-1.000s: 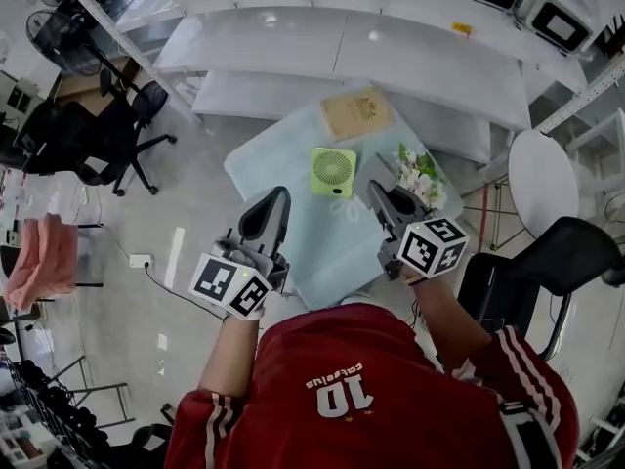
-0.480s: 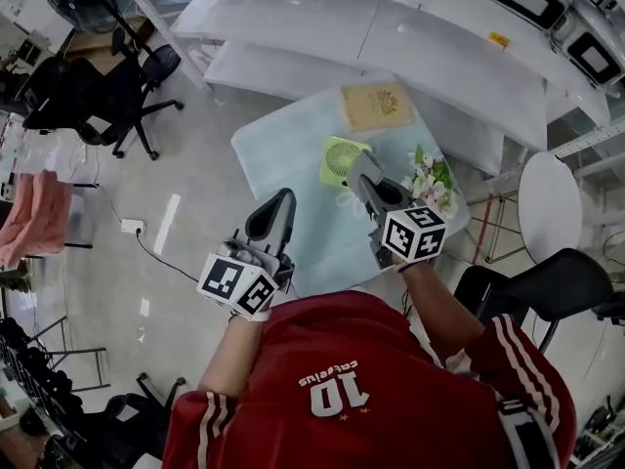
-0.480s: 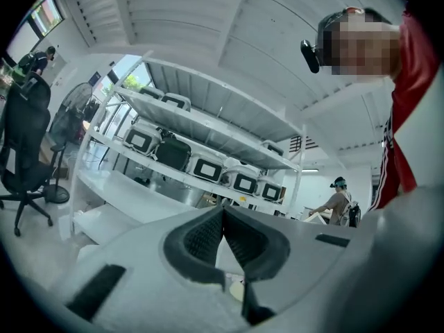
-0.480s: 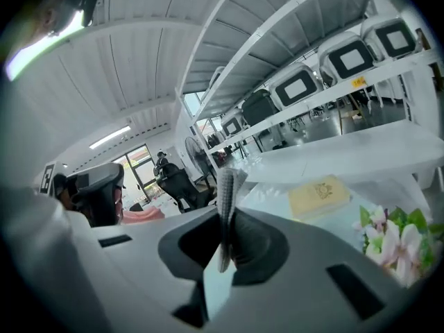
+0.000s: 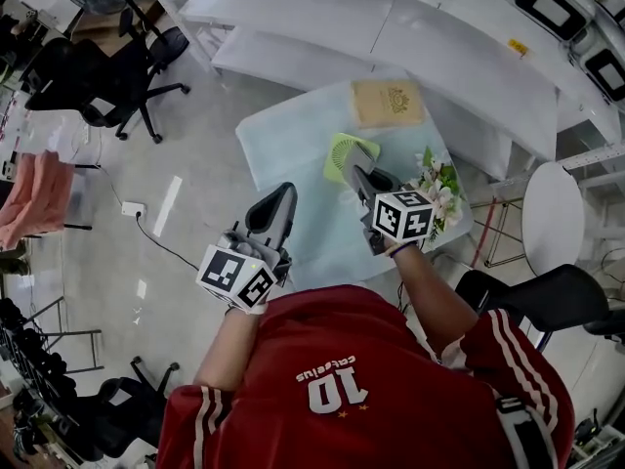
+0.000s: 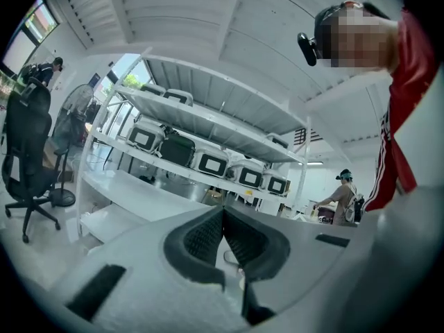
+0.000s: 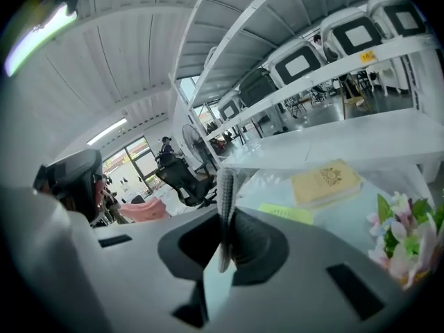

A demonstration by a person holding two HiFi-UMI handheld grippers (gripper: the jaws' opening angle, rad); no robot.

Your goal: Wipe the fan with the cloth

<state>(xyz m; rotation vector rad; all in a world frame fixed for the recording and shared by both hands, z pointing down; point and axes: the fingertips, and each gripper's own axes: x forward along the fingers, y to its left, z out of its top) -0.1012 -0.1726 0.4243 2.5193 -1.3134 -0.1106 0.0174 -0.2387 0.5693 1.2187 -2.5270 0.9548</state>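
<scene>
Fan: there it is, the green fan (image 5: 337,152), lying flat on the table (image 5: 293,145) with its grille up. The book (image 5: 388,103) is beyond it and the flowers (image 5: 441,186) are off to its right.
Right gripper: the right gripper (image 5: 354,164) has its jaws pinched on a thin, pale, ribbed strip that pokes up past the tips. I take that for the cloth (image 7: 223,186), though only its edge shows.
Left gripper: the left gripper (image 5: 282,193) has its jaws pressed together, pad on pad, with nothing between them. It hangs at the table's near left edge, and its own view looks out at the shelving.
Fan from the tongs: in the right gripper view the fan is straight ahead of the tips and a touch to their right. In the head view those tips sit over the fan's near right part. Touching or just above, I cannot tell.
Long axis: the fan is close to square, so it has no real long side. The grille faces up, so the way in is from above.
Nearer hand: the right, clearly. The left is well apart from the fan, towards the person and to the left.
Step in hand: by my read the cloth is at the fan and wiping has not yet begun.
Next move: lower the cloth end onto the grille and sweep across it. A light fan may slide, so the free left gripper could steady its near left edge.
</scene>
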